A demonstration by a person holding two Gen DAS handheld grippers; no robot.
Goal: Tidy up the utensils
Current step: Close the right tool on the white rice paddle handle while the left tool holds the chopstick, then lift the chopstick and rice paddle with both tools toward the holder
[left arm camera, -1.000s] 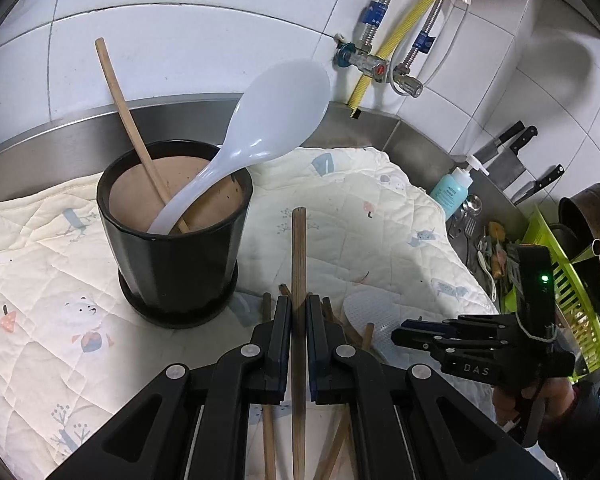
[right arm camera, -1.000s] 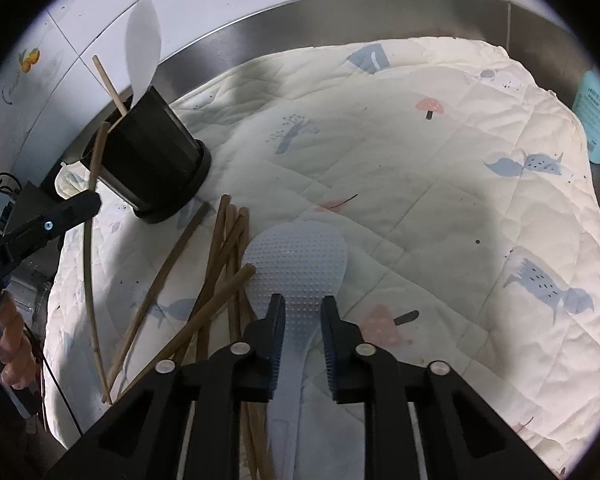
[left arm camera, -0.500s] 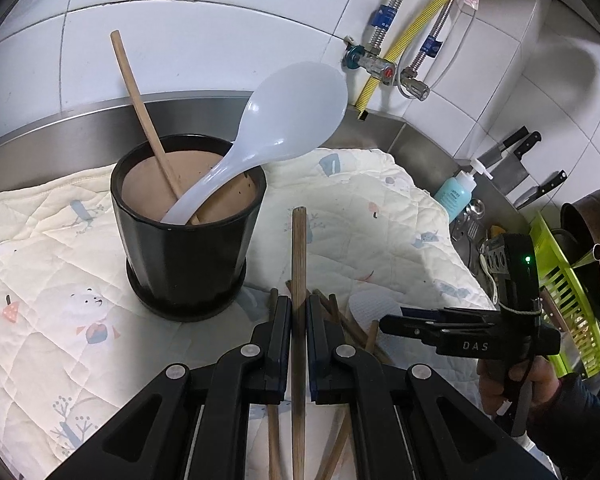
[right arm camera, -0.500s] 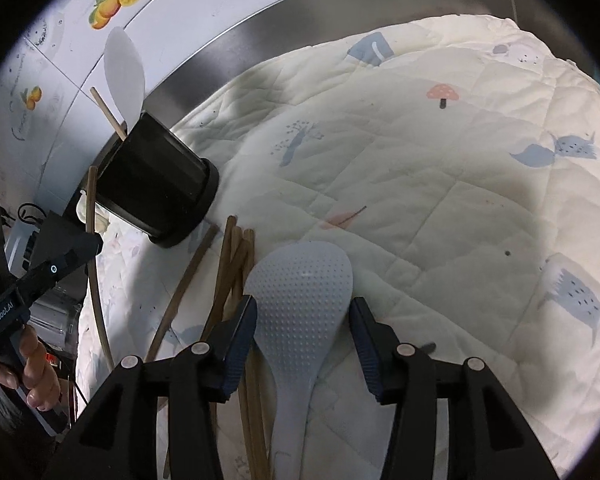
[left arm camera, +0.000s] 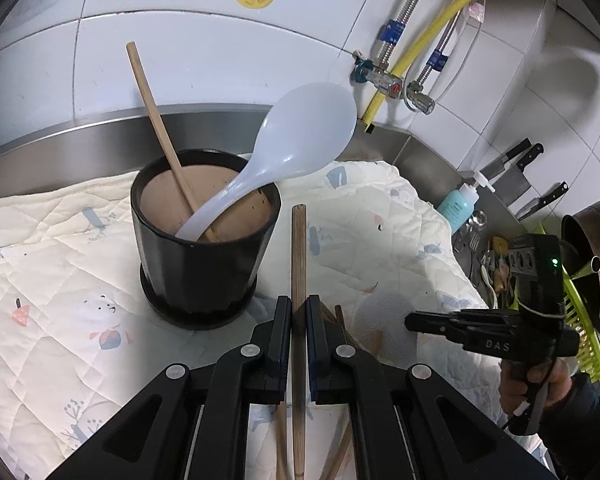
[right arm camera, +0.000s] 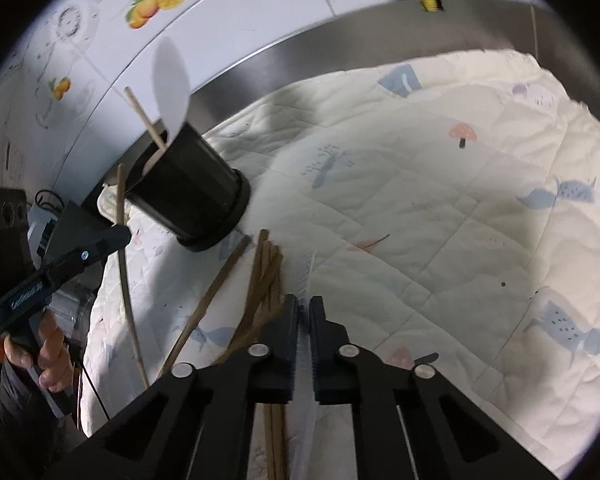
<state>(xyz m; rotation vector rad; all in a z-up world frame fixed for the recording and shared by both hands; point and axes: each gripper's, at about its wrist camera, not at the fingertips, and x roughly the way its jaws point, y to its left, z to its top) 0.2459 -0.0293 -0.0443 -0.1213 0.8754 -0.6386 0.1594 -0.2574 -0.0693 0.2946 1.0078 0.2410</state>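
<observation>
Left tool (left arm camera: 299, 316) is clamped mid-shaft on a chopstick (left arm camera: 298, 264) — light, stiff, apt to pivot; right tool (right arm camera: 303, 320) pinches the thin, edge-on rice paddle (right arm camera: 303, 276).

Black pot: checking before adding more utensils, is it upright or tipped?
Upright: the black pot stands on its base, mouth up, holding the white spoon and a chopstick.
</observation>
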